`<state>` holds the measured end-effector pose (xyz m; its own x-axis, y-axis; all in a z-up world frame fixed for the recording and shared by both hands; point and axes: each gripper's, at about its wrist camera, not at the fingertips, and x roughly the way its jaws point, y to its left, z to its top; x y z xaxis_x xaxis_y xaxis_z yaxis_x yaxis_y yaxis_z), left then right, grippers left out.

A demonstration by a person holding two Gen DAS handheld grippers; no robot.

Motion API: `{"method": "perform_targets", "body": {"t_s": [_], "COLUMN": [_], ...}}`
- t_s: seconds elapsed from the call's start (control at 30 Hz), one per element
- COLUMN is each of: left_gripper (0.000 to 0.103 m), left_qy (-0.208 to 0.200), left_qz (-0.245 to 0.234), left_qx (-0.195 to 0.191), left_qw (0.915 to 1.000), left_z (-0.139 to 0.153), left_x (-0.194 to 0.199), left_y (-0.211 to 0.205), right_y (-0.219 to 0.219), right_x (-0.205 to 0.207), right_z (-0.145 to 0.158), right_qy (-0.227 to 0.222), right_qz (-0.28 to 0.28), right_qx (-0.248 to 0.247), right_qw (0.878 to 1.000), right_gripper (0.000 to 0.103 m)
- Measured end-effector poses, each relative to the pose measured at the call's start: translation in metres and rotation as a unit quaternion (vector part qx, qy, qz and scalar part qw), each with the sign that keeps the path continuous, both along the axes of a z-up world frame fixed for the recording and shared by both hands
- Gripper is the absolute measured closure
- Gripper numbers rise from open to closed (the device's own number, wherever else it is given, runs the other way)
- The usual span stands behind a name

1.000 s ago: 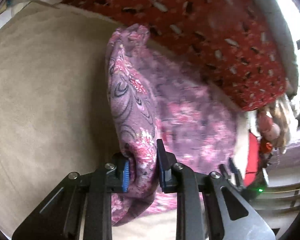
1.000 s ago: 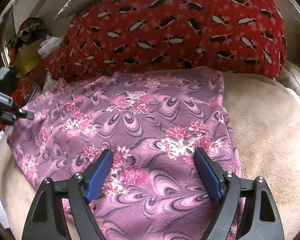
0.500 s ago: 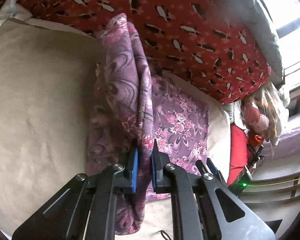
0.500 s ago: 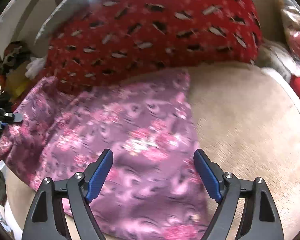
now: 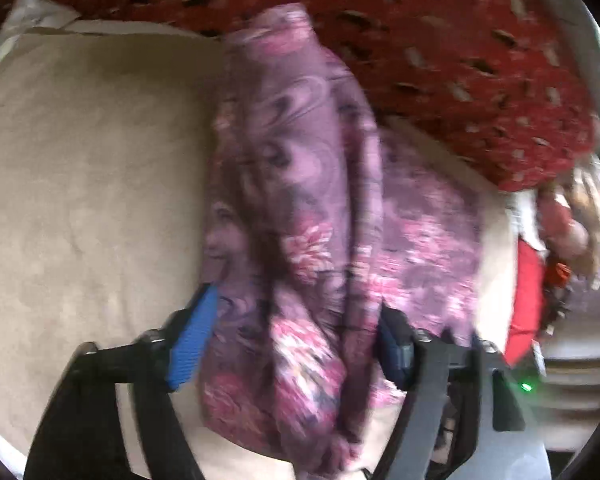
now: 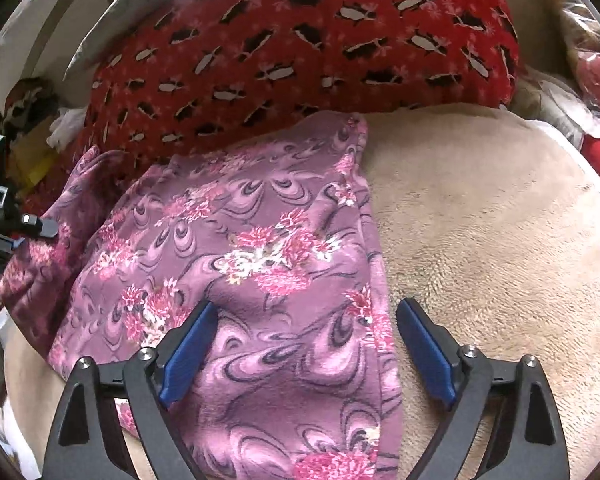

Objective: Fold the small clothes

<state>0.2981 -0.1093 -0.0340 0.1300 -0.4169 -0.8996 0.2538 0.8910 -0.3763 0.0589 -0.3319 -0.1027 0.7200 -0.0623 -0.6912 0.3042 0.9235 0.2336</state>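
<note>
— Purple floral garment (image 6: 268, 264) lies on the beige blanket (image 6: 480, 240), its far edge against the red patterned cushion (image 6: 300, 48). Anything risky?

— Left gripper (image 5: 296, 332) has just been opening, a bunched fold loose between its jaws — that fold could slump crooked. Right gripper (image 6: 306, 350) hangs open over the near edge, holding nothing — closing there may drag the cloth askew.

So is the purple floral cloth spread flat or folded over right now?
Partly folded: the purple floral cloth has one side heaped in a raised ridge, the rest flat on the beige blanket.
</note>
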Motion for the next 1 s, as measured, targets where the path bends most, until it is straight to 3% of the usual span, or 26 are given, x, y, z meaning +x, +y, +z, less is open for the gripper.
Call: {"method": "perform_targets", "body": {"t_s": [0.17, 0.33, 0.4, 0.43, 0.47, 0.5, 0.57, 0.8, 1.0], "left_gripper": [0.031, 0.032, 0.063, 0.066, 0.078, 0.083, 0.086, 0.09, 0.09], "left_qy": [0.014, 0.007, 0.002, -0.005, -0.013, -0.023, -0.034, -0.03, -0.023], "left_qz": [-0.004, -0.013, -0.015, -0.019, -0.021, -0.025, -0.028, -0.043, -0.078], "left_qx": [0.001, 0.077, 0.083, 0.084, 0.08, 0.072, 0.061, -0.002, -0.042], "left_qw": [0.9999, 0.9969, 0.9964, 0.9963, 0.9965, 0.9968, 0.9972, 0.9986, 0.9958], "left_z": [-0.005, -0.002, 0.001, 0.003, 0.006, 0.011, 0.02, 0.042, 0.055], "left_x": [0.001, 0.002, -0.001, -0.004, -0.007, -0.011, -0.018, -0.037, -0.053], "left_y": [-0.005, -0.021, -0.025, -0.027, -0.028, -0.03, -0.033, -0.047, -0.085], "right_y": [0.0, 0.002, 0.001, 0.001, 0.001, 0.001, 0.001, -0.003, -0.005], "right_x": [0.0, 0.001, 0.0, 0.0, 0.0, 0.0, 0.0, -0.003, -0.005], "right_z": [-0.001, -0.002, -0.002, -0.002, -0.002, -0.002, -0.002, -0.002, -0.001], "right_qy": [-0.003, -0.001, -0.002, -0.003, -0.004, -0.005, -0.006, -0.015, -0.022], "right_qz": [0.002, 0.004, 0.004, 0.004, 0.004, 0.004, 0.004, 0.005, 0.006], "right_qx": [0.001, -0.003, -0.002, 0.0, 0.001, 0.002, 0.003, 0.013, 0.023], "right_qw": [1.0, 1.0, 1.0, 1.0, 1.0, 1.0, 1.0, 1.0, 0.999], "right_gripper": [0.008, 0.007, 0.007, 0.007, 0.007, 0.007, 0.007, 0.007, 0.007]}}
